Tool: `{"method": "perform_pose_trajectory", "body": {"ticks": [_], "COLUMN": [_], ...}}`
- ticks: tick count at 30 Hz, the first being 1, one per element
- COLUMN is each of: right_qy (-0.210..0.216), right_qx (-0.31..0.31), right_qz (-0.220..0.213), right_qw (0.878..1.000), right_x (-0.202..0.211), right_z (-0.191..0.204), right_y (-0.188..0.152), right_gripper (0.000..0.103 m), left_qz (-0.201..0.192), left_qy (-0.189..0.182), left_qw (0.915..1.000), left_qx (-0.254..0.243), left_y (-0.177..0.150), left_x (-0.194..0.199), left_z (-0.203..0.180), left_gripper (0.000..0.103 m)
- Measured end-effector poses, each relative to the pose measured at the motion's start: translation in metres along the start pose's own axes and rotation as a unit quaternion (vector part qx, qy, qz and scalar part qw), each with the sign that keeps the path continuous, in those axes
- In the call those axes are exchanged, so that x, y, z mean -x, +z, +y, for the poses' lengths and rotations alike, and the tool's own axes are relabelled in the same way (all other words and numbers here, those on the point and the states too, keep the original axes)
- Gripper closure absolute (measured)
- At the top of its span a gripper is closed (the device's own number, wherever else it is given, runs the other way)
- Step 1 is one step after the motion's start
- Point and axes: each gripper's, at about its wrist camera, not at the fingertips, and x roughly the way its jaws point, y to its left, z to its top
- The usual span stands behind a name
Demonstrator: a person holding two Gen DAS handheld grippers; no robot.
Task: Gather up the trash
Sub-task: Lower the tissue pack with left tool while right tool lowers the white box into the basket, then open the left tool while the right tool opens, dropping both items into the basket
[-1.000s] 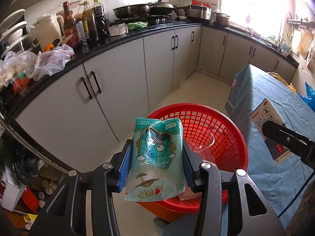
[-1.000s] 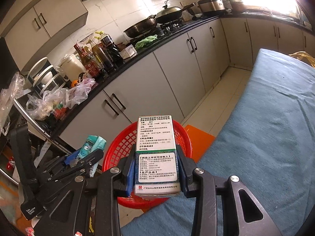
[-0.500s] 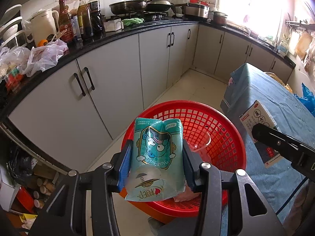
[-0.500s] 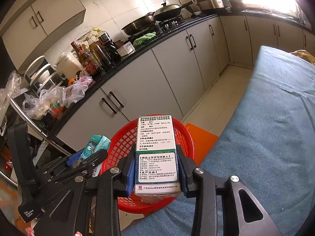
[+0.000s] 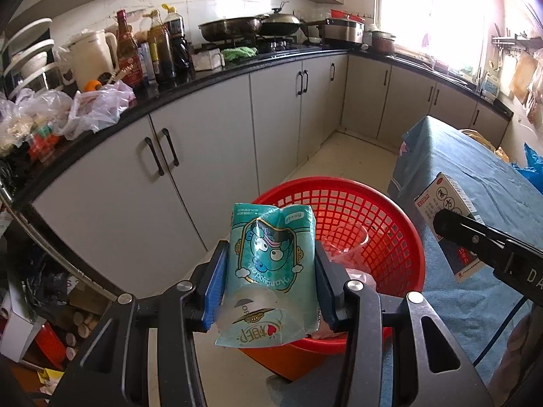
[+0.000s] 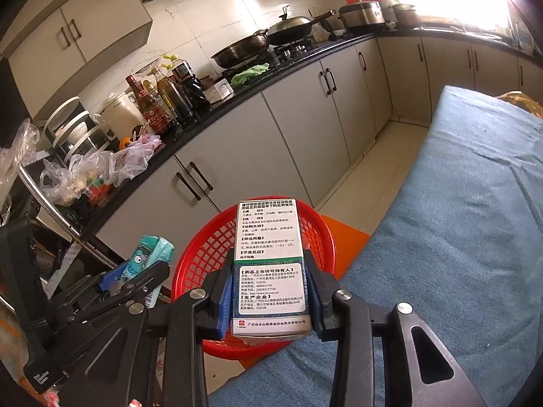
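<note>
Left wrist view: left gripper [image 5: 271, 271] clamped on a teal snack bag [image 5: 271, 268], held upright above the near rim of the red basket [image 5: 383, 217]; clear plastic cup [image 5: 346, 244] lying inside.

Right wrist view: right gripper [image 6: 269, 291] clamped on a white medicine box [image 6: 269, 257], held over the basket beside the blue-covered table [image 6: 458, 237]; grey cabinets [image 6: 271, 129] behind.

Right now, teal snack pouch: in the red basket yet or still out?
Out. The teal snack pouch is clamped between the left gripper pads, held in front of the red basket, not lying inside it.
</note>
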Motion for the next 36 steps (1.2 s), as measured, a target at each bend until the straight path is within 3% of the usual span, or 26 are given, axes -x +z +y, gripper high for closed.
{"method": "perform_pose_trajectory", "body": {"ticks": [13,29,34,36], "right_qy": [-0.009,-0.013,-0.011,-0.011], "right_qx": [0.01,0.007,0.004,-0.004], "right_qz": [-0.004,-0.001,0.001,-0.003], "right_qw": [1.0,1.0,1.0,1.0], "right_x": [-0.009,-0.029,-0.035,-0.034], "right_z": [0.009,0.01,0.01,0.008], "right_y": [0.004,0.013,0.014,0.014], "right_gripper": [0.064,0.063,0.063,0.048], "left_qz": [0.005,0.033,0.042,0.039], "left_qy": [-0.015,-0.077,-0.091,-0.09], "left_qw": [0.9997,0.9943,0.9919,0.9919], "left_qx": [0.019,0.065,0.079,0.081], "left_y": [0.009,0.021,0.021,0.02], "left_x": [-0.012,-0.044,-0.051,-0.049], "left_z": [0.01,0.016,0.02,0.021], "left_gripper": [0.058,0.058,0.05,0.041]}}
